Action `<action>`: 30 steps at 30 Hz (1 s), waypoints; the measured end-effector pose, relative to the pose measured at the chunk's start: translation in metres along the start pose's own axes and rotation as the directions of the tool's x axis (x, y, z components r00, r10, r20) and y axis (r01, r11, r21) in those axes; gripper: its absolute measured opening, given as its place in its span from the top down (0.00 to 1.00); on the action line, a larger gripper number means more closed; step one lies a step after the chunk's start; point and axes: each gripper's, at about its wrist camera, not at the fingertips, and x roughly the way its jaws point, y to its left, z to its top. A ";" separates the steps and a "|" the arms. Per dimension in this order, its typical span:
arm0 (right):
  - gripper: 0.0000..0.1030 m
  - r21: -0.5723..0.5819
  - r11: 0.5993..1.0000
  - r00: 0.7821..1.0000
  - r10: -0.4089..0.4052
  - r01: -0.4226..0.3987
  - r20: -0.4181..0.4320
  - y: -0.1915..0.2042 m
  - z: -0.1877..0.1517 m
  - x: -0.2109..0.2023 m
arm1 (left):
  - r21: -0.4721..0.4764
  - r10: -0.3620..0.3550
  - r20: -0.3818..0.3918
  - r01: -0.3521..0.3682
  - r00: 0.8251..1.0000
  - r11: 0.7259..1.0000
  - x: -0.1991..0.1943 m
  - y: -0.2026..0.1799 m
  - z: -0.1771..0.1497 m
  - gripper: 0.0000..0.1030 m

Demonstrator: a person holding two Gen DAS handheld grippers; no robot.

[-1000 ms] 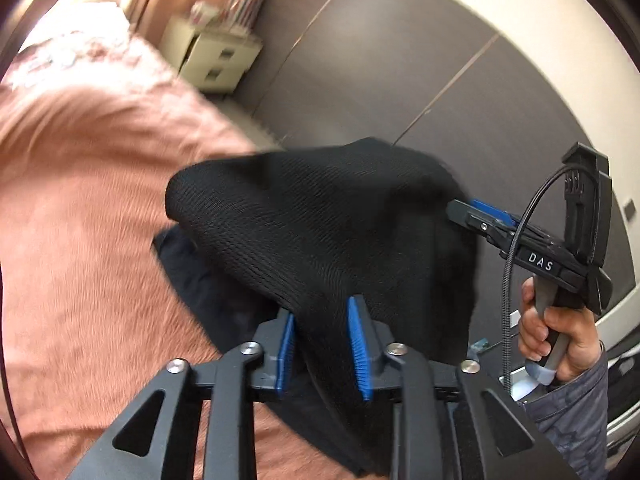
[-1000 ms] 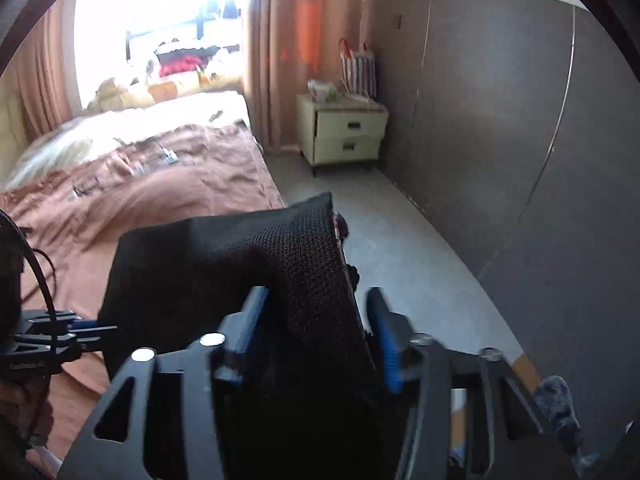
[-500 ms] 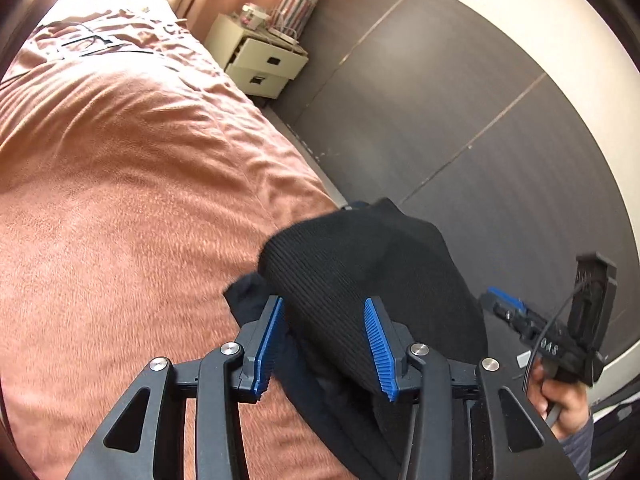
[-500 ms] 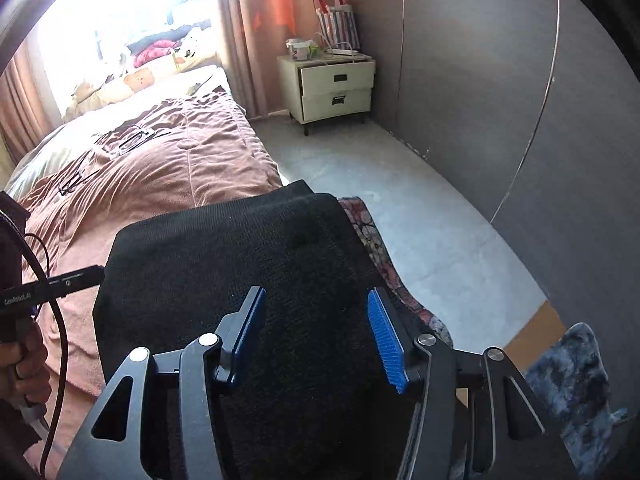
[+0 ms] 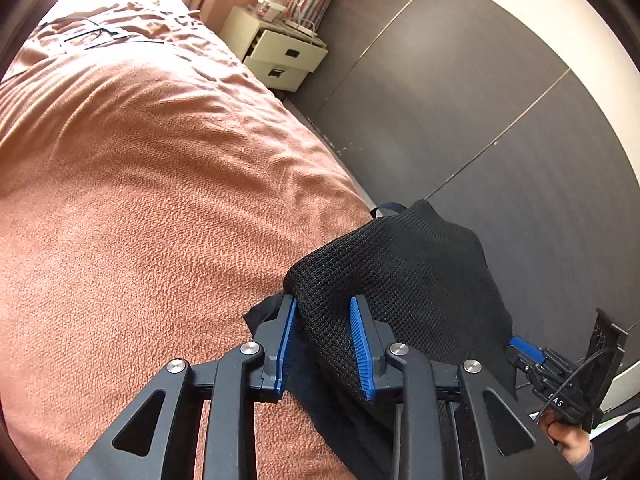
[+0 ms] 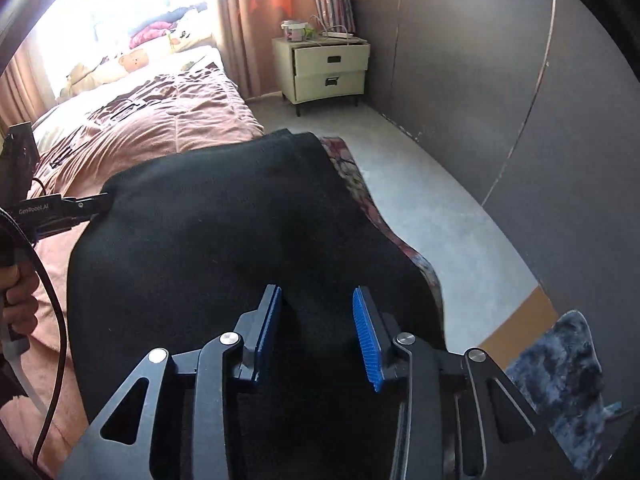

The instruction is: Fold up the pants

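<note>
The black knit pants (image 5: pixel 404 276) lie folded over at the near right edge of the pink bed (image 5: pixel 140 200). In the right wrist view the pants (image 6: pixel 224 240) spread flat from the bed edge toward me. My left gripper (image 5: pixel 323 312) is open, its blue pads straddling the folded edge of the pants. My right gripper (image 6: pixel 317 308) is open above the near end of the pants. The right gripper also shows in the left wrist view (image 5: pixel 532 354) at the pants' right side. The left gripper shows in the right wrist view (image 6: pixel 96 202) at the pants' left corner.
A cream nightstand (image 6: pixel 330 68) with a striped bag stands at the far wall by the curtain. Grey floor (image 6: pixel 420 208) and dark wall panels run along the bed's right side. A blue-grey rug (image 6: pixel 560 364) lies at the lower right. Pillows sit at the bed's head.
Both grippers have opened and let go of the pants. The lifted fabric has come down and now lies folded on the bed edge. Both grippers have lowered.
</note>
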 end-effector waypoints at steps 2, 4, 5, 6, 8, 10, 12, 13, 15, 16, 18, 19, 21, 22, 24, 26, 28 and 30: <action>0.66 0.052 0.999 1.000 0.005 -0.005 -0.011 -0.025 -0.010 -0.004 | 0.010 0.008 -0.001 -0.008 1.000 1.000 -0.001 -0.001 0.001 0.71; 0.66 0.100 0.995 1.000 0.005 -0.002 -0.023 -0.046 -0.018 -0.007 | 0.017 0.024 -0.007 -0.024 1.000 1.000 -0.004 -0.002 0.001 0.70; 0.67 0.115 0.993 0.999 -0.015 0.019 -0.032 -0.054 -0.022 -0.008 | 0.020 0.032 -0.012 -0.032 0.999 0.999 -0.005 -0.002 0.001 0.69; 0.70 0.126 0.990 0.997 -0.052 0.058 -0.050 -0.061 -0.025 -0.009 | 0.021 0.036 -0.017 -0.035 0.999 0.999 -0.007 -0.003 0.001 0.69; 0.73 0.163 0.983 0.993 -0.063 0.078 -0.098 -0.079 -0.035 -0.007 | 0.032 0.039 -0.026 -0.038 0.999 0.999 -0.014 -0.005 -0.001 0.67; 0.76 0.198 0.978 0.991 -0.039 0.063 -0.126 -0.095 -0.043 -0.010 | 0.053 0.049 -0.030 -0.048 0.998 0.997 -0.022 -0.008 -0.003 0.63; 0.76 0.207 0.976 0.990 -0.042 0.070 -0.135 -0.105 -0.047 -0.019 | 0.070 0.057 -0.028 -0.055 0.998 0.996 -0.032 -0.012 -0.006 0.53; 0.76 0.211 0.975 0.990 -0.039 0.068 -0.138 -0.107 -0.044 -0.022 | 0.078 0.062 -0.024 -0.060 0.998 0.995 -0.038 -0.015 -0.007 0.47; 0.76 0.224 0.973 0.990 -0.031 0.062 -0.137 -0.114 -0.046 -0.037 | 0.096 0.073 -0.017 -0.071 0.997 0.993 -0.050 -0.020 -0.008 0.43; 0.76 0.227 0.972 0.991 -0.029 0.058 -0.128 -0.111 -0.043 -0.042 | 0.104 0.078 -0.016 -0.076 0.997 0.992 -0.056 -0.023 -0.009 0.41; 0.75 0.234 0.971 0.993 -0.018 0.045 -0.117 -0.108 -0.041 -0.053 | 0.114 0.081 -0.011 -0.079 0.997 0.990 -0.070 -0.029 -0.010 0.39; 0.74 0.238 0.971 0.994 -0.010 0.036 -0.109 -0.104 -0.040 -0.058 | 0.118 0.081 -0.009 -0.080 0.997 0.990 -0.077 -0.032 -0.011 0.37; 0.62 0.243 0.970 0.996 -0.006 0.029 -0.094 -0.095 -0.041 -0.071 | 0.135 0.086 -0.004 -0.085 0.996 0.987 -0.092 -0.039 -0.013 0.31; 0.56 0.238 0.971 0.996 -0.011 0.032 -0.085 -0.093 -0.041 -0.081 | 0.150 0.090 0.006 -0.090 0.996 0.985 -0.101 -0.044 -0.015 0.26; 0.37 0.228 0.973 0.997 -0.031 0.046 -0.071 -0.091 -0.039 -0.098 | 0.187 0.097 0.031 -0.101 0.995 0.977 -0.118 -0.053 -0.019 0.15; 0.32 0.219 0.975 0.998 -0.028 0.040 -0.054 -0.080 -0.042 -0.113 | 0.213 0.116 0.058 -0.125 0.992 0.969 -0.135 -0.062 -0.023 0.00; 0.17 0.220 0.975 0.999 -0.031 0.038 -0.035 -0.072 -0.045 -0.133 | 0.235 0.128 0.074 -0.142 0.989 0.962 -0.149 -0.071 -0.026 0.00; 0.06 0.222 0.973 0.998 -0.060 0.063 -0.017 -0.064 -0.053 -0.150 | 0.260 0.135 0.072 -0.149 0.988 0.954 -0.162 -0.079 -0.029 0.00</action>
